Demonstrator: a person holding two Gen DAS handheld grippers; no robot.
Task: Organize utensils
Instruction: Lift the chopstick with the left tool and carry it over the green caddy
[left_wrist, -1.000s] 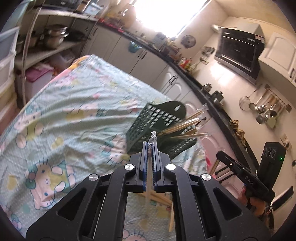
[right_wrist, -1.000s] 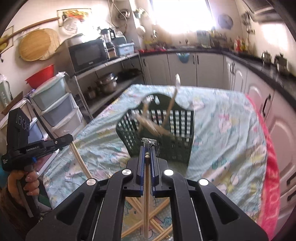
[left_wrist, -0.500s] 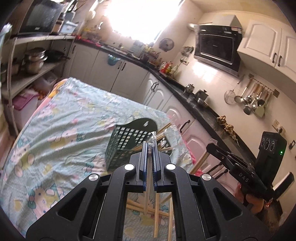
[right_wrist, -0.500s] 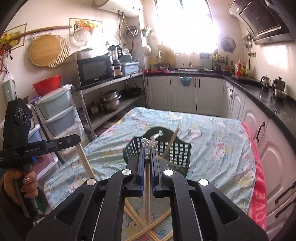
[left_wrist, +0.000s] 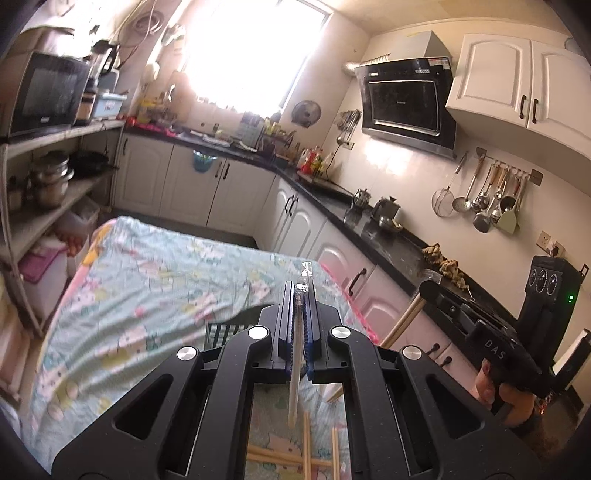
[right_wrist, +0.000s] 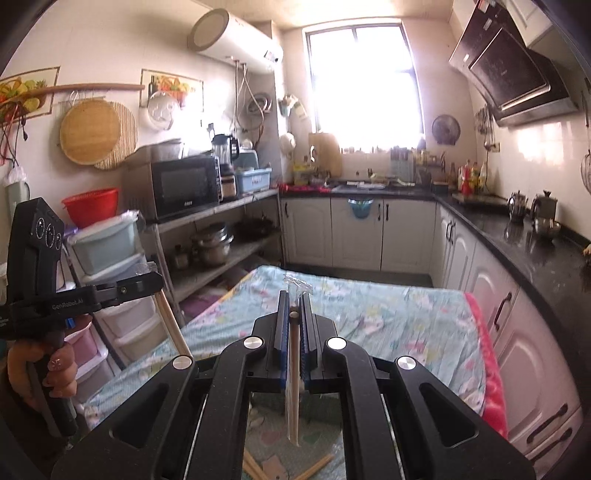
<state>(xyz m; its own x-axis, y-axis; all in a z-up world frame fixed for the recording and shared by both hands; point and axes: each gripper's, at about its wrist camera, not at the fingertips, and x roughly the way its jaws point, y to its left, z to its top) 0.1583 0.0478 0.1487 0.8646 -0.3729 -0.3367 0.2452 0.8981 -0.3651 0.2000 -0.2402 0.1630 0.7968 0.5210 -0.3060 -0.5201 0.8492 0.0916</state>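
Left gripper (left_wrist: 299, 295) is clamped on a wrapped chopstick (left_wrist: 294, 387); right gripper (right_wrist: 294, 306) likewise pinches 1 (right_wrist: 293, 384). Both hang above loose chopsticks (left_wrist: 306, 446) on the table (left_wrist: 155, 280).

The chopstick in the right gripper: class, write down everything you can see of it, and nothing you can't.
The chopstick is a slim, pale wooden stick in a clear plastic sleeve whose crinkled end pokes out above the fingertips. The right gripper is shut on it near its round top end, blue pads pressing both sides. It hangs nearly upright, lower end free above the patterned tablecloth, where loose chopsticks lie. Nothing else touches it.
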